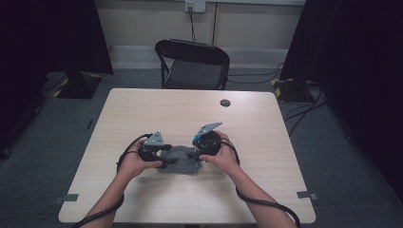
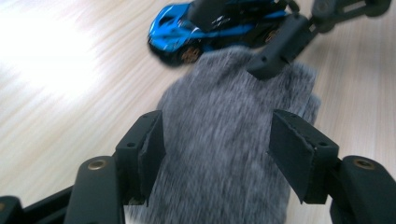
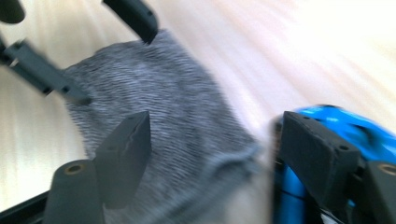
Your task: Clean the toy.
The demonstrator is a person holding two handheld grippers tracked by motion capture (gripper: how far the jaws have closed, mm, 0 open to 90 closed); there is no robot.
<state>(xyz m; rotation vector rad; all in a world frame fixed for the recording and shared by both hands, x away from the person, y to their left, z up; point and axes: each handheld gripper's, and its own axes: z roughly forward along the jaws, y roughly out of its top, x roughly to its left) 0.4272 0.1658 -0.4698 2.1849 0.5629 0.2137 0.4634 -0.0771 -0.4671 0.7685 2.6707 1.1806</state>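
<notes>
A grey fuzzy cloth (image 1: pixel 180 161) lies flat on the wooden table (image 1: pixel 142 109), between my two hands. My left gripper (image 1: pixel 168 156) comes at it from the left. In the left gripper view the cloth (image 2: pixel 224 154) spans the whole gap, and the left gripper (image 2: pixel 217 135) has its pads against the cloth's two edges. A blue toy car (image 2: pixel 187 28) stands on the table just past the cloth's far end. My right gripper (image 3: pixel 219 135) stands open over the cloth (image 3: pixel 177 116), with the blue car (image 3: pixel 350 126) behind its right jaw.
A black folding chair (image 1: pixel 195 64) stands behind the table's far edge. A small dark round disc (image 1: pixel 225 102) sits on the far part of the tabletop. Cables trail from both grippers off the near edge. Dark curtains hang at both sides.
</notes>
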